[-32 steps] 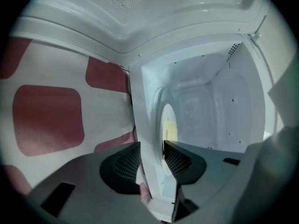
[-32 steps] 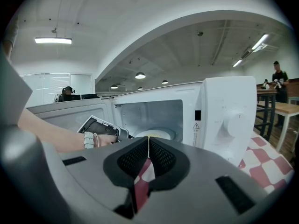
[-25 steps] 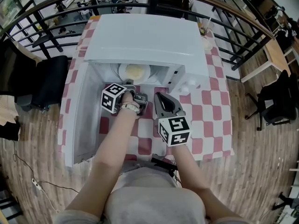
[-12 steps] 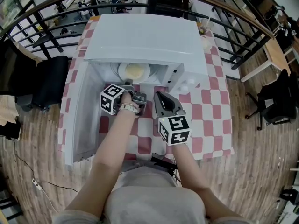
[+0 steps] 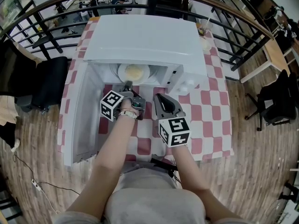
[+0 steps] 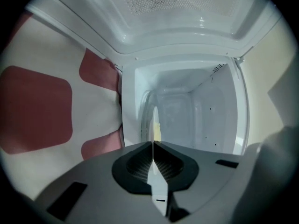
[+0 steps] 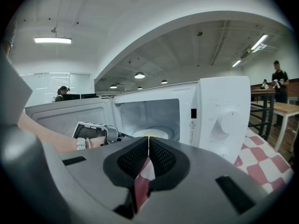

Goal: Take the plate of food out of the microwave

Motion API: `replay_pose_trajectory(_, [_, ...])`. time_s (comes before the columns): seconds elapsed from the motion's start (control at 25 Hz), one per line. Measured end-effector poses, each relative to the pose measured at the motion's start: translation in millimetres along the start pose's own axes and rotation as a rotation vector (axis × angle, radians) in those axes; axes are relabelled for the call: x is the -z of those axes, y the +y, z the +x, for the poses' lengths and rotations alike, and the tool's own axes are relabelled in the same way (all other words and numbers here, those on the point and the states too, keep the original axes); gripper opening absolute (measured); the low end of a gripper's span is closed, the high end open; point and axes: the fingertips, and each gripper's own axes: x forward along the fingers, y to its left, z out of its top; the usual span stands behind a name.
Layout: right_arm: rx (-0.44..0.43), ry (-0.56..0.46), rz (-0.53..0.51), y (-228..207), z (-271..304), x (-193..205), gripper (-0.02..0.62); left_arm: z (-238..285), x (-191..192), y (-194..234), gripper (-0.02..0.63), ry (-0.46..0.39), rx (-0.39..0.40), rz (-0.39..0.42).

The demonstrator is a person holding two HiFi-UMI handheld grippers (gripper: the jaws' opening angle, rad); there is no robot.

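Inside white microwave (image 5: 145,36): round white plate of yellow food (image 5: 135,71), rim clamped by left claw (image 5: 128,85).
Right claw (image 5: 157,96): together, empty.
Pull: level, slow.

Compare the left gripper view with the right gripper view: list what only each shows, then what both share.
Only the left gripper view: the plate edge-on, its rim pinched between the left gripper's shut jaws. Only the right gripper view: the dial on the microwave, the left gripper from outside at the opening, the right gripper shut and empty, people in the background. Both: the open microwave cavity, the plate inside, the checked tablecloth.
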Motion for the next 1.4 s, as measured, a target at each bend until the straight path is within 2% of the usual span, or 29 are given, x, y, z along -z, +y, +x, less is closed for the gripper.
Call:
replay_pose_trajectory(0.2, [-0.001, -0.001, -0.006, 0, 0, 0, 0.026, -2, 1, -7, 0.011, 0.001, 0.048, 0.020])
replay_pose_trajectory(0.72, [-0.015, -0.037, -0.039, 9, -3, -11, 0.026, -15, 4, -29, 0.011, 0.021, 0.106, 0.023])
replay_pose_trajectory(1.4, [-0.001, -0.047, -0.041, 34, -36, -1, 0.025, -55, 15, -30, 0.011, 0.061, 0.116, 0.020])
